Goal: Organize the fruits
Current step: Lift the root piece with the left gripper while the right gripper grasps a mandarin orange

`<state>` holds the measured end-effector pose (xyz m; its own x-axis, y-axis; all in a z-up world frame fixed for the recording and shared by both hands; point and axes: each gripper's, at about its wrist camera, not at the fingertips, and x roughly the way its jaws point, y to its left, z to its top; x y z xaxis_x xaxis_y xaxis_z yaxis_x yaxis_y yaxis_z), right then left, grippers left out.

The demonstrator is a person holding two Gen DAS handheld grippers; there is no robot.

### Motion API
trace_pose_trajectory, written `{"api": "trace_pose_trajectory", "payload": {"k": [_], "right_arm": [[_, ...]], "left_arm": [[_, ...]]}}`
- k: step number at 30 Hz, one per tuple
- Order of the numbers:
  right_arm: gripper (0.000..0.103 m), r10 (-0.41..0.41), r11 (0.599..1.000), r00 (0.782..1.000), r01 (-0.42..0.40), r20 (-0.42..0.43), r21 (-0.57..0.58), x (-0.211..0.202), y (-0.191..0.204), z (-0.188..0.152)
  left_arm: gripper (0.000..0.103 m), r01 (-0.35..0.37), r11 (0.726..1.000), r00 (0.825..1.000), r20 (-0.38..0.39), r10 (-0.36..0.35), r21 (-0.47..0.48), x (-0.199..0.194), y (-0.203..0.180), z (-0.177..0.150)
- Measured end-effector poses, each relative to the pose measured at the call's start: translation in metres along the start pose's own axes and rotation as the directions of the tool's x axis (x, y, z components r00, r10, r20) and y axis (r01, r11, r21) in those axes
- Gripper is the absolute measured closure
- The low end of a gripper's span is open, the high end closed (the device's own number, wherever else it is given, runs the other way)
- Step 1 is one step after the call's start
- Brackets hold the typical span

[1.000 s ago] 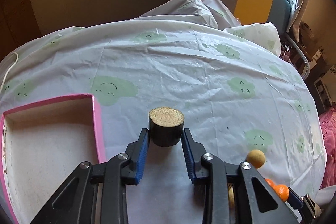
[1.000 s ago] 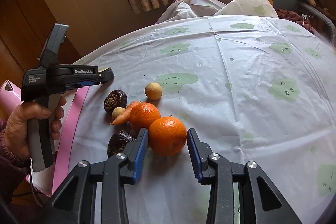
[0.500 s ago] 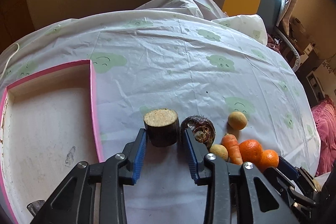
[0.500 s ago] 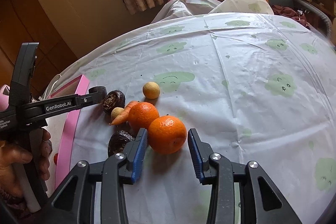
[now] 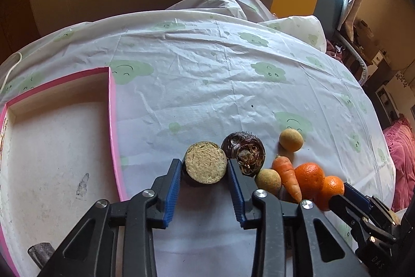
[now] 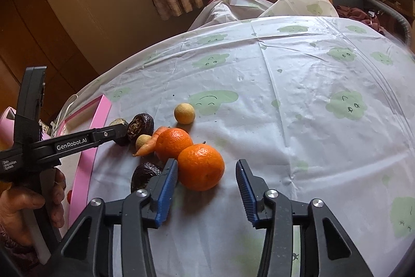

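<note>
My left gripper [image 5: 205, 168] is shut on a dark cut stump with a tan flat face [image 5: 205, 166], low over the cloth beside the fruit pile. Next to it lie a dark wrinkled fruit [image 5: 243, 153], a small tan ball [image 5: 291, 140], another tan fruit [image 5: 268, 181], a carrot [image 5: 288, 177] and two oranges [image 5: 310, 177]. My right gripper [image 6: 207, 178] is open around the near orange [image 6: 201, 166], its left pad touching it. A second orange [image 6: 173, 143] and a dark fruit [image 6: 145, 174] lie beside it.
A pink-rimmed tray [image 5: 112, 121] with a white floor lies at the left; a dark object [image 5: 41, 252] sits in its near corner. The tray rim also shows in the right wrist view [image 6: 88, 162]. The table carries a white cloth with green clouds [image 6: 311, 121].
My left gripper has carried the stump down and right, to the fruit pile. My right gripper's jaws have opened wider around the near orange.
</note>
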<state>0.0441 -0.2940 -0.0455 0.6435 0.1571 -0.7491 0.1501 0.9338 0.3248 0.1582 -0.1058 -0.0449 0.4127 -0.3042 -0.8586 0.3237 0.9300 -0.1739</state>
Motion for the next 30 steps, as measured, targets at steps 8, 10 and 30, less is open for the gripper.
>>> {"api": "trace_pose_trajectory", "payload": {"k": [8, 10, 30], "right_arm": [[0.061, 0.004, 1.000, 1.000, -0.004, -0.019, -0.019, 0.005, 0.007, 0.001], [0.061, -0.001, 1.000, 1.000, 0.001, -0.025, -0.014, 0.008, 0.005, 0.004], [0.066, -0.050, 0.998, 0.999, 0.050, -0.009, -0.025, -0.012, -0.003, -0.020]], "left_arm": [[0.067, 0.030, 0.999, 1.000, 0.002, -0.030, 0.042, -0.020, -0.026, -0.041], [0.067, 0.035, 0.998, 0.999, 0.010, -0.035, 0.051, -0.025, -0.032, -0.053], [0.067, 0.084, 0.996, 0.992, 0.098, -0.085, 0.007, -0.039, -0.036, -0.090]]}}
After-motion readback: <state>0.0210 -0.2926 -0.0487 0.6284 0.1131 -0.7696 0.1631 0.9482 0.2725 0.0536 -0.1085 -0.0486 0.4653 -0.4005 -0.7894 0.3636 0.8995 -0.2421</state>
